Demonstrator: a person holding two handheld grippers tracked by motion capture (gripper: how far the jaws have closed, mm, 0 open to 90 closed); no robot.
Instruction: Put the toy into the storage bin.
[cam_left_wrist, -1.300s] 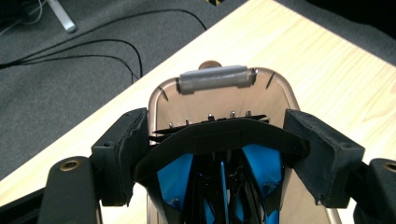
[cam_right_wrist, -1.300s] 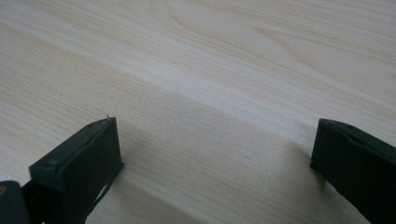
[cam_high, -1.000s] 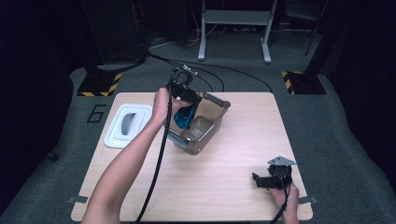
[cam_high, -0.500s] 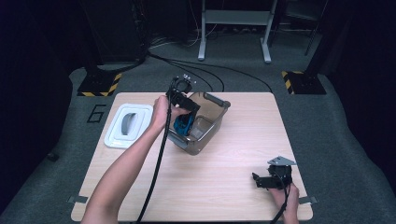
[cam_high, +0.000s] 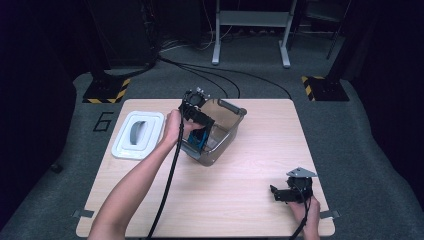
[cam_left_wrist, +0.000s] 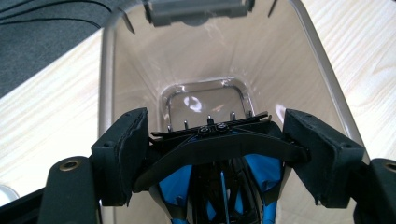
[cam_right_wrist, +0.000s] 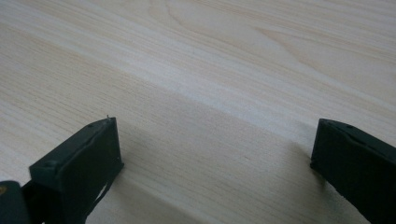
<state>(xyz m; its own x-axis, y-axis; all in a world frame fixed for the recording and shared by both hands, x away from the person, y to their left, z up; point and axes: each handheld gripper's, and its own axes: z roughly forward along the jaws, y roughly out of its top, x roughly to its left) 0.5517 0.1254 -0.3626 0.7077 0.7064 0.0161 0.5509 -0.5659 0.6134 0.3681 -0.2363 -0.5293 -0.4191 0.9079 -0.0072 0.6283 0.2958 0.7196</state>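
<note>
A clear plastic container (cam_high: 227, 134) with grey latches stands at the middle back of the wooden table (cam_high: 250, 165). My left gripper (cam_high: 200, 136) points down into it, shut on a black-and-blue object (cam_high: 199, 142). In the left gripper view the two pads press on the ends of the object's black curved bar (cam_left_wrist: 219, 147), with blue parts (cam_left_wrist: 261, 172) below it. The container's bare floor (cam_left_wrist: 205, 102) lies beyond the object. My right gripper (cam_high: 276, 192) rests low at the table's front right. Its jaws (cam_right_wrist: 215, 154) stand open over bare wood.
A white lid (cam_high: 137, 134) with a grey handle lies on the table left of the container. A grey latch (cam_left_wrist: 196, 11) sits on the container's far rim. Black cables run over the grey floor behind the table, and hazard-striped feet stand at both back corners.
My left gripper has sunk lower into the container with the black-and-blue object still in it. The right gripper has not moved.
</note>
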